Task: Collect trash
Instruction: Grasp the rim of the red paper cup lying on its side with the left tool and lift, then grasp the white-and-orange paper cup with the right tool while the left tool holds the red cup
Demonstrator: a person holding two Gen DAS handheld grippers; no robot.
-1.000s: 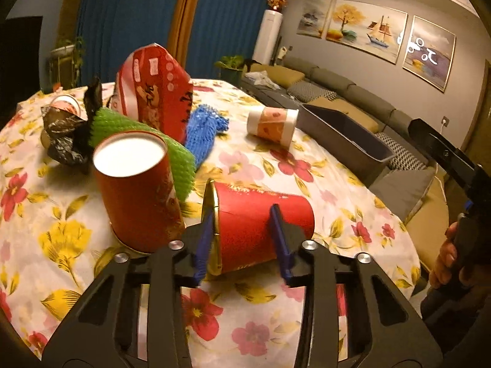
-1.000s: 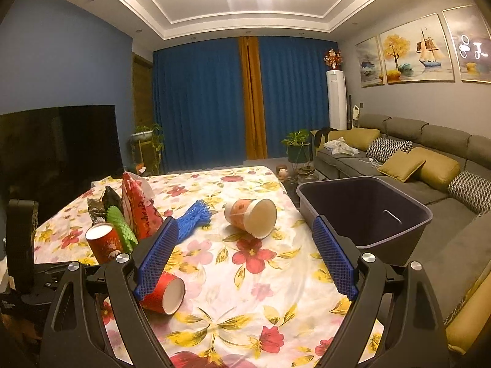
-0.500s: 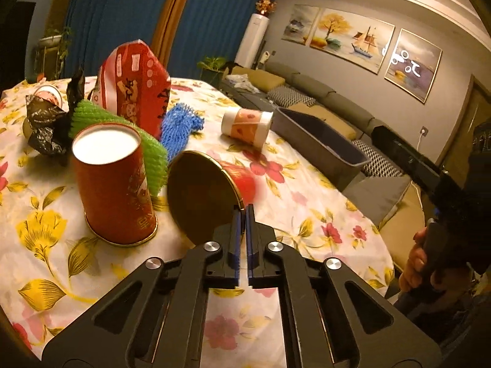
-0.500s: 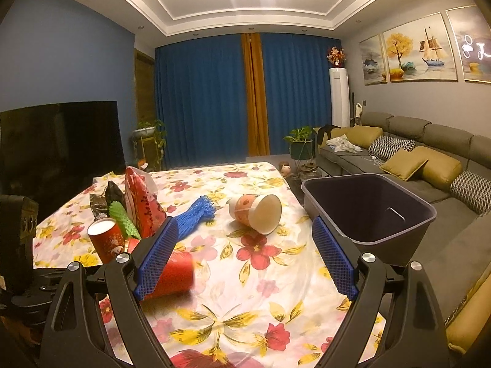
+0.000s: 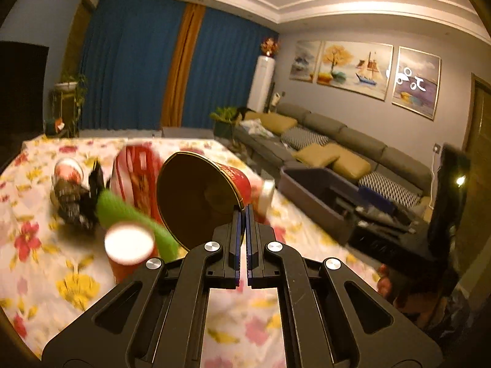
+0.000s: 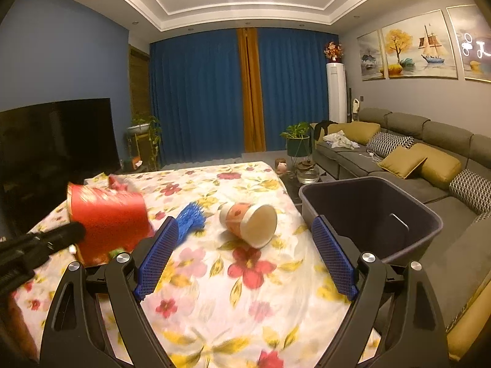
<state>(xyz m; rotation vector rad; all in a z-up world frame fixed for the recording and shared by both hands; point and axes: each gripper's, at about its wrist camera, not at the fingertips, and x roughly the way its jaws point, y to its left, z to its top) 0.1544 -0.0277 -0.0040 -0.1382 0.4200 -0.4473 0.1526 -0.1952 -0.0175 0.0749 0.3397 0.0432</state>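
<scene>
My left gripper (image 5: 241, 211) is shut on the rim of a red paper cup (image 5: 196, 202), which hangs tilted above the floral table with its gold inside facing me. The right wrist view shows that cup (image 6: 107, 217) in the air at the left, with the left gripper (image 6: 61, 236) behind it. My right gripper (image 6: 244, 224) is open, its jaws closing slightly with nothing between them. An orange-and-white cup (image 6: 248, 224) lies on its side ahead of it. A dark bin (image 6: 368, 181) stands off the table's right edge.
On the table sit an upright red cup (image 5: 129, 245), green mesh (image 5: 129, 214), a red packet (image 5: 135, 174), a black wrapper (image 5: 76, 205) and blue mesh (image 6: 191, 217). A grey sofa (image 6: 429, 141) runs along the right wall. A hand (image 5: 386, 285) shows at the lower right.
The left gripper closed on the lying red cup's rim and lifted it off the table. The right gripper moved a little closer to the orange-and-white cup.
</scene>
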